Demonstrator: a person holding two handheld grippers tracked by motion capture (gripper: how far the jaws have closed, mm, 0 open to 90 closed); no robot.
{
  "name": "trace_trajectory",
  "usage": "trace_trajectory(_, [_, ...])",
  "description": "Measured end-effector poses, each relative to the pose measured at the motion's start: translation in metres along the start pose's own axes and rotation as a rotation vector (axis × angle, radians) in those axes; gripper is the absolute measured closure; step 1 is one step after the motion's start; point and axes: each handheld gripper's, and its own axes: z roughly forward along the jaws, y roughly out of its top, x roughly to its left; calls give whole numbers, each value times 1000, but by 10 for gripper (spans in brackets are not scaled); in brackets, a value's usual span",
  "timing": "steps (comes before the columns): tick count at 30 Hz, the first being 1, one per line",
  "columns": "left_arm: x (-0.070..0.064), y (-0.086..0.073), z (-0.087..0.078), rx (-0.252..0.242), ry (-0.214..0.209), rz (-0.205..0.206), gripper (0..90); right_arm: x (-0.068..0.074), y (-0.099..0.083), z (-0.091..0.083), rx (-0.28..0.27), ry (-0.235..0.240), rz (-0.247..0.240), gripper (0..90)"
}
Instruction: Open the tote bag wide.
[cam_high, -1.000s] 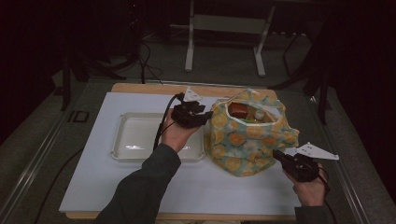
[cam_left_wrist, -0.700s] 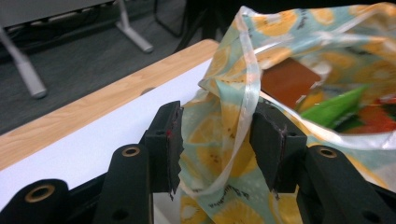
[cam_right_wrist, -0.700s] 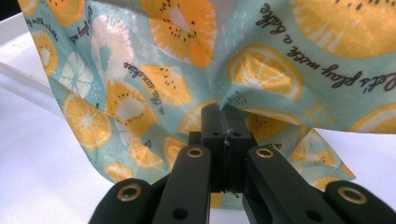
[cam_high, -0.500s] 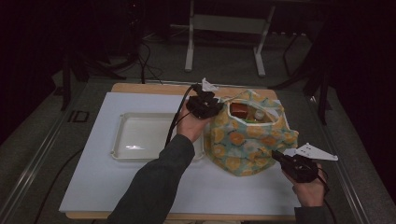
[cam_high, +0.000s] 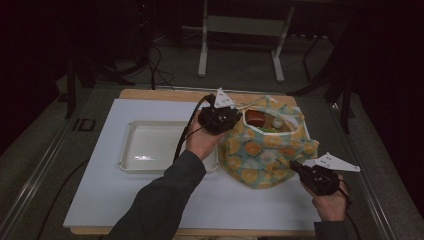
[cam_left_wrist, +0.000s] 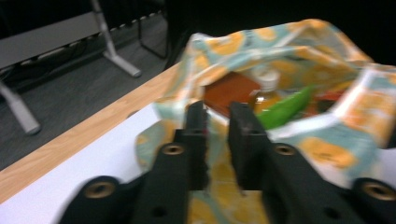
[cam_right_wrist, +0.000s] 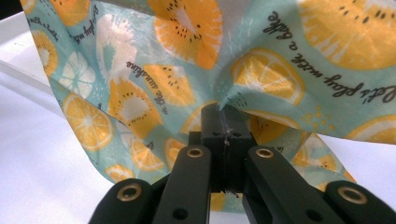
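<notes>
Right gripper (cam_right_wrist: 223, 122) clamped on fruit-print bag (cam_high: 270, 155) fabric, near edge. Left gripper (cam_left_wrist: 217, 122) parted, empty, hovering at bag's open mouth; green pepper (cam_left_wrist: 285, 108) just beyond my jaws.

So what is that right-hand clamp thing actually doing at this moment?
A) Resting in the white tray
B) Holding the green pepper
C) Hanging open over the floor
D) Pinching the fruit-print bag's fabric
D: the right gripper has its jaws shut on a fold of the fruit-print bag.
</notes>
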Motion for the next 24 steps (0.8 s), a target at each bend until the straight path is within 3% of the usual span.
trace_trajectory(3, [10,1,7,7,17,-33,595,-1,0,0,0,0,-1,900])
trace_trajectory(5, [12,2,9,10,10,-45,548,-1,-1,1,-1,1,-1,900])
trace_trajectory(7, [17,7,19,24,-23,-82,502,-2,-1,1,0,2,-1,900])
trace_trajectory(8, [17,8,22,31,-42,-104,497,-2,-1,1,0,3,-1,900])
trace_trajectory(14, [14,13,38,82,-46,-143,502,0,-1,1,2,5,-12,900])
trace_trajectory(16, [14,14,41,103,-54,-145,628,0,-1,1,1,6,-11,900])
trace_trajectory(19, [15,14,37,95,-76,-160,823,0,-1,0,2,3,-8,900])
trace_trajectory(24, [13,17,25,51,-119,-143,884,-1,-2,0,4,0,-7,900])
